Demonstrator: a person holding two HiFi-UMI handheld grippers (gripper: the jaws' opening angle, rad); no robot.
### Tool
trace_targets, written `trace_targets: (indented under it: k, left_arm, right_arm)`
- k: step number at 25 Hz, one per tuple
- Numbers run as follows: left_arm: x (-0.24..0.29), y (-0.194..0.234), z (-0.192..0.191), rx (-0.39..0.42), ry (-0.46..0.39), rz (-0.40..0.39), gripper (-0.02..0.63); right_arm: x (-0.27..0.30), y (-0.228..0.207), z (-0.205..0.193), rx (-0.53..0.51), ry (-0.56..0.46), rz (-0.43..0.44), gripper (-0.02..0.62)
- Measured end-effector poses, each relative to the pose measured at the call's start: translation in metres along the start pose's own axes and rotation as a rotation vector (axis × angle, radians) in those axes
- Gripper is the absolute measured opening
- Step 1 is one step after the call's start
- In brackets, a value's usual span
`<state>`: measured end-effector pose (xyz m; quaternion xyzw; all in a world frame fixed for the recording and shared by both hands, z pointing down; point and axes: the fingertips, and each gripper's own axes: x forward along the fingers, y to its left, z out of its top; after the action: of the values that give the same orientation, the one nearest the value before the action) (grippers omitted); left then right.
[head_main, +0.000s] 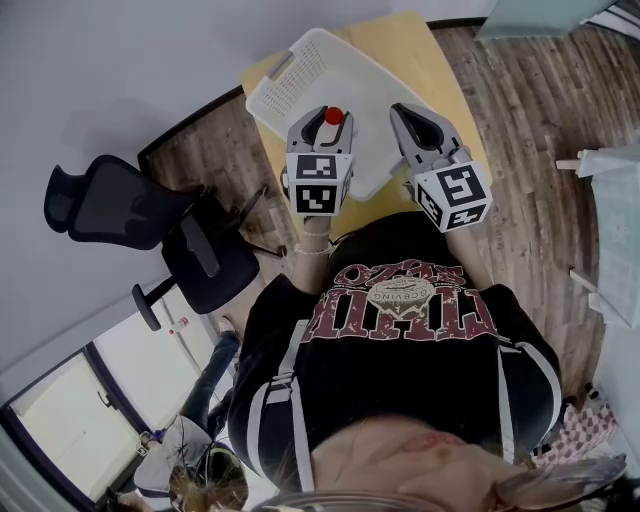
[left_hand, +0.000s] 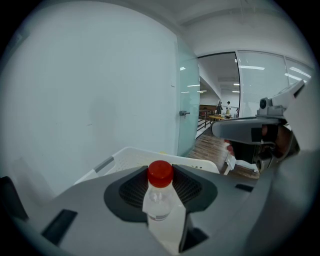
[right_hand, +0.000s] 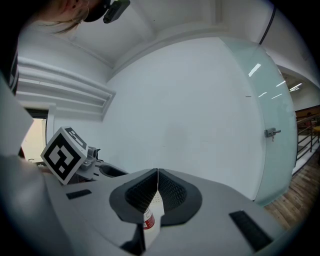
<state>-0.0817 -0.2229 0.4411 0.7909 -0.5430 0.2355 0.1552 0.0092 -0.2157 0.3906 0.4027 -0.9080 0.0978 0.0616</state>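
1. My left tongs (left_hand: 160, 186) are clenched on a small clear plastic bottle with a red screw cap (left_hand: 158, 204). The ribbed black pads press on it from both sides just under the cap. The bottle stands upright between them.

2. My right tongs (right_hand: 158, 171) are closed, pad tips meeting in a thin seam. Through the slit below the seam I see a scrap of white with a red band, and I cannot say what it is.

3. The two tongs hang side by side, near each other but apart. The left one's black-and-white marker cube (right_hand: 62, 154) shows at the left of the right gripper view.

4. Both tongs, and the bottle with them, are held over the near edge of a white perforated plastic basket (head_main: 300, 70).

5. The basket lies on a pale yellow tabletop (head_main: 420, 40), whose bare part shows beyond and to the right of it.

6. To the left of the basket a black mesh office chair (head_main: 150, 220) stands on brown wooden floorboards (head_main: 520, 120).

7. In the left gripper view, a frosted glass partition (left_hand: 187, 100) rises behind the basket.
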Motion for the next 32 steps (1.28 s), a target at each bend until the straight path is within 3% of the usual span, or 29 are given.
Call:
trace_targets:
  k: [32]
  left_arm:
    - [-0.081,0.024,0.043,-0.027,-0.136,0.061,0.195]
  right_arm:
    - [0.004,0.035,0.000,-0.011,-0.008,0.081,0.018]
